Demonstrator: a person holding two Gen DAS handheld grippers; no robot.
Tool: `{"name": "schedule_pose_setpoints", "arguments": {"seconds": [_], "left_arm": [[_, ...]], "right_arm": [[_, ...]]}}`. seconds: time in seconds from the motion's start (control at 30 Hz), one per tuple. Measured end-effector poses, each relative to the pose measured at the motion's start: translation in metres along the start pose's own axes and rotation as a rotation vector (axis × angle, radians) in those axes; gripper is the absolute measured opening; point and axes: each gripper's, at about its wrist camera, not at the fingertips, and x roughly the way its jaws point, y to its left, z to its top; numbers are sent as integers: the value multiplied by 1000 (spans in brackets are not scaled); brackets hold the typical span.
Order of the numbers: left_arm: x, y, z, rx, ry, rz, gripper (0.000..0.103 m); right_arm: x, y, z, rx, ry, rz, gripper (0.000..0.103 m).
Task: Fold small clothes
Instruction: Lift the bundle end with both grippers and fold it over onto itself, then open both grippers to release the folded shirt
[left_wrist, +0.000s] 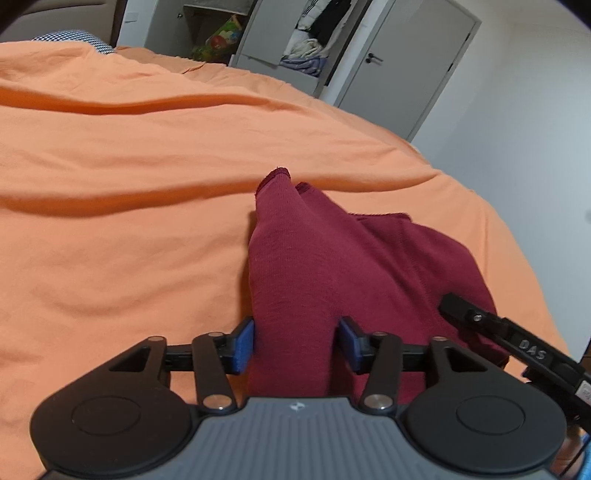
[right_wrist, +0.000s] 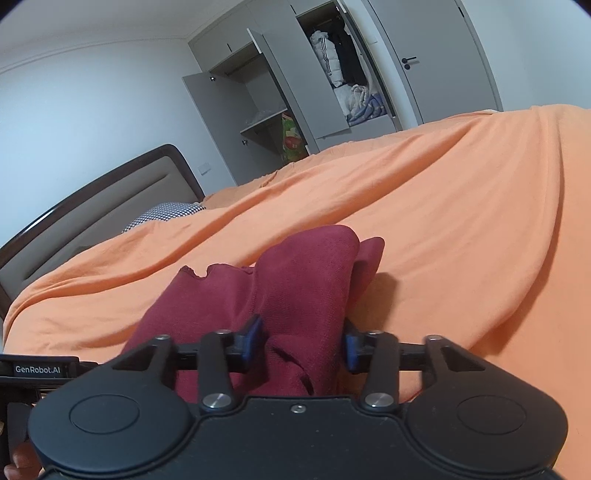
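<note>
On orange bedspread (left_wrist: 129, 147), maroon garment (left_wrist: 314, 258) gripped by both grippers, wardrobe (right_wrist: 295, 92) holding clothes

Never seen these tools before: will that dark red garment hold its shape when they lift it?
Probably not: the dark red garment bunches and droops between the left gripper pads. It looks light. The right gripper pinches it too, so it likely sags between them.

Each camera is sitting low on its gripper, looking forward along the fingers, very close to the dark red garment (left_wrist: 332, 266). Both are seeing the orange bedspread (right_wrist: 461, 221) and open wardrobe (right_wrist: 295, 85).
</note>
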Motion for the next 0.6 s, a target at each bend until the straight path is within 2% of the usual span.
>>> {"name": "schedule_pose_setpoints", "arguments": {"seconds": [0.07,0.13,0.33,0.6], "left_arm": [[-1,3,-2,-8,-3,10,75],[-5,4,-4,-7,-17,26,84],[-25,1,-8,12,-62,52,99],[-59,-11,-21,67,-145,78,102]], "right_arm": [[-3,2,-1,-7,-5,-5,64],[-6,3,-2,-11,-10,-12,77],[-26,13,-3,-47,-54,-40,100],[-70,30,-10,-110,-137,-62,102]]}}
